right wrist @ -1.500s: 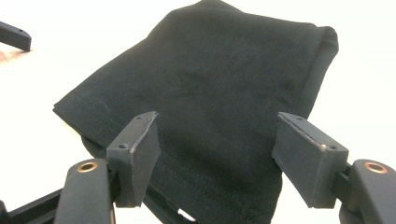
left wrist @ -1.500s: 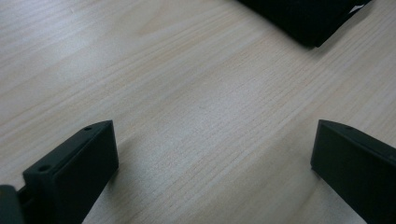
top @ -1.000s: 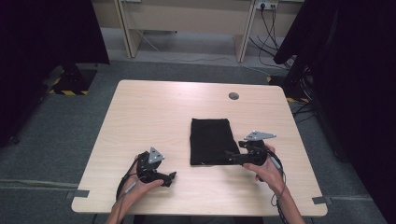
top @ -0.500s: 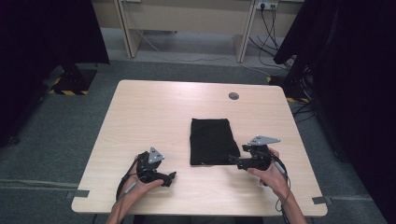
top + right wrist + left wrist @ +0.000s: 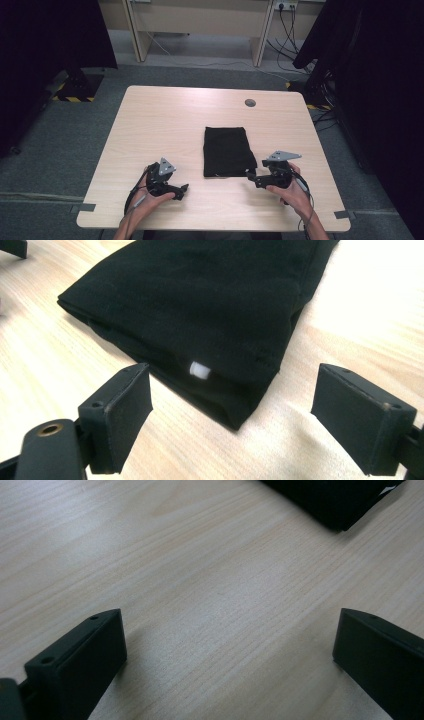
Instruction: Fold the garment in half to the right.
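A black folded cloth [image 5: 227,151] lay flat on the light wooden table [image 5: 165,120], a little toward the 5 o'clock side of the table's middle. It was a neat, long shape, with its short ends facing 12 and 6 o'clock. In the right gripper view, a small white tag [image 5: 199,370] peeked out between the layers at the cloth's near edge. The right gripper [image 5: 253,176] sat at about 4 o'clock from the cloth's middle, just beside the cloth's near right corner, and it pointed toward 9 o'clock. Its jaws stood wide apart and had just been opening more. The corner of the cloth lay in front of the two jaws, partly between them, but the pads did not press on it. The left gripper [image 5: 183,190] was at about 7 o'clock from the cloth, near the front edge of the table and well apart from the cloth. It pointed toward 3 o'clock. Its jaws were wide apart too, with bare wood between them. In the left gripper view, one corner of the cloth showed far off at about 1 o'clock. A small round grey cap [image 5: 250,103] sat in the table at 12 o'clock from the cloth, near the far edge.
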Demonstrator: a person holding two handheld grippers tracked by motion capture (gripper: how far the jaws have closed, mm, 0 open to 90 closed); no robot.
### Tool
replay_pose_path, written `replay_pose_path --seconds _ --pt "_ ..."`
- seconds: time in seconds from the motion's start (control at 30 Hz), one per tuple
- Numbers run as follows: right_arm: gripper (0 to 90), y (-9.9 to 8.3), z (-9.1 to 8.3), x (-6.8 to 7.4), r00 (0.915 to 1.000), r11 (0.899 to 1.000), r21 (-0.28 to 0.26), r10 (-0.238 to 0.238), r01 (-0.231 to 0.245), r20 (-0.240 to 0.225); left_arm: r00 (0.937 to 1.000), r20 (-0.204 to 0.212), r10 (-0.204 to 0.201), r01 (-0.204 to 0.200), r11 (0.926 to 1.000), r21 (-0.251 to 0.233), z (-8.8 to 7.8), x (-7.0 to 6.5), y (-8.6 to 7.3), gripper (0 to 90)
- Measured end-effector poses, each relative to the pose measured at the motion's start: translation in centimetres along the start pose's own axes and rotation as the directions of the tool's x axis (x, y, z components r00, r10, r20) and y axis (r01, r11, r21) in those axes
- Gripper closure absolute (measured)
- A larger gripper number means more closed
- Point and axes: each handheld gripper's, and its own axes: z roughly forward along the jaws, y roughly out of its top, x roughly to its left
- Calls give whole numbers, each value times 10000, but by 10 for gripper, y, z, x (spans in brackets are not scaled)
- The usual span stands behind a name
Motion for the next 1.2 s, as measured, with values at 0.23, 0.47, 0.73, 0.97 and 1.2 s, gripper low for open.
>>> replay_pose_path --seconds 0.23,0.47,0.73,0.97,1.2 --pt "164 -7 -4 0 10000 10000 91 38 -38 52 10000 -6 -7 7 10000 -3 0 0 0 0" --pt "164 -18 -8 -2 9998 9995 294 110 -114 141 10000 -30 -40 40 10000 -8 0 0 0 0" --pt "165 -26 -15 -3 9997 9993 335 148 -155 203 9999 -85 -70 70 10000 -16 -2 -2 -2 0" --pt "166 -30 -17 -1 9995 9990 455 27 -42 320 9999 -82 -81 81 10000 3 -2 -2 -2 0" --pt "166 -35 -22 1 9978 9976 640 -287 249 590 9999 -107 -114 114 9999 5 -4 -4 -4 0"
